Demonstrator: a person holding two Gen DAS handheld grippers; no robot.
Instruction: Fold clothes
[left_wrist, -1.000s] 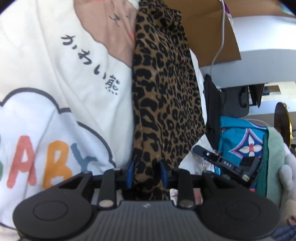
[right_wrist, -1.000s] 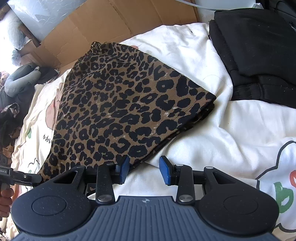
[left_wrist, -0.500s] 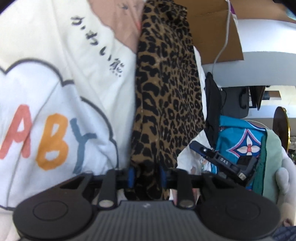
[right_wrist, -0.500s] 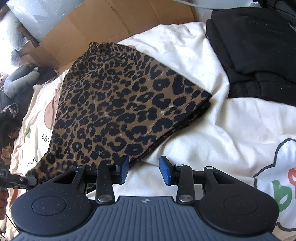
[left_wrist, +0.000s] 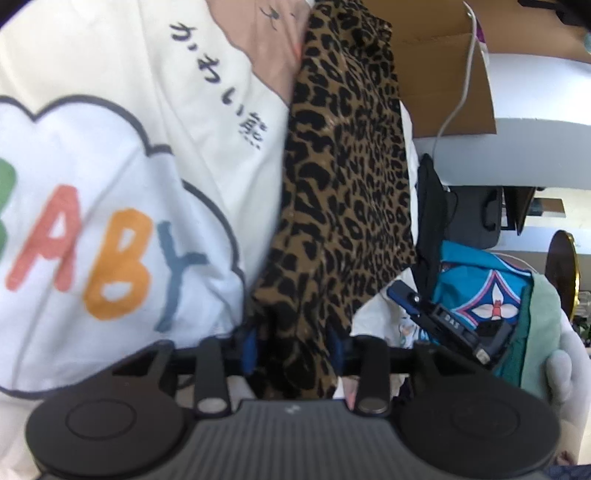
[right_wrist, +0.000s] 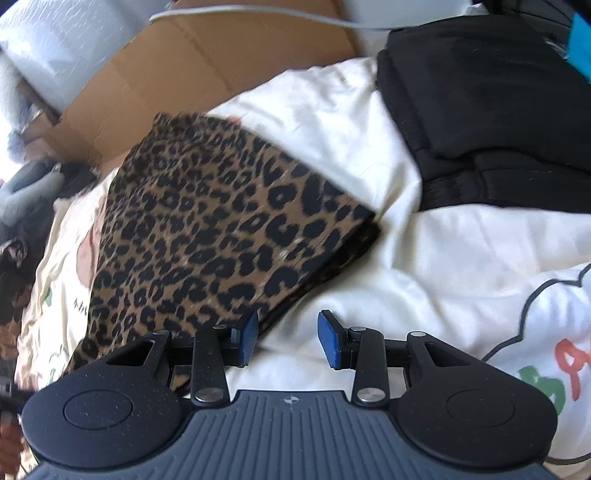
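Left claw (left_wrist: 291, 347) jaws opening; right claw (right_wrist: 288, 339) jaws apart, empty.

Support surface: a bed covered by a cream printed blanket (right_wrist: 424, 258) lettered "BABY". On it lie a folded leopard-print garment (right_wrist: 207, 236) and, apart, folded black clothing (right_wrist: 491, 110).

left wrist: close, tilted down | right wrist: steeper, slightly blurred | shared: leopard-print garment (left_wrist: 343, 192) (right_wrist: 207, 236)
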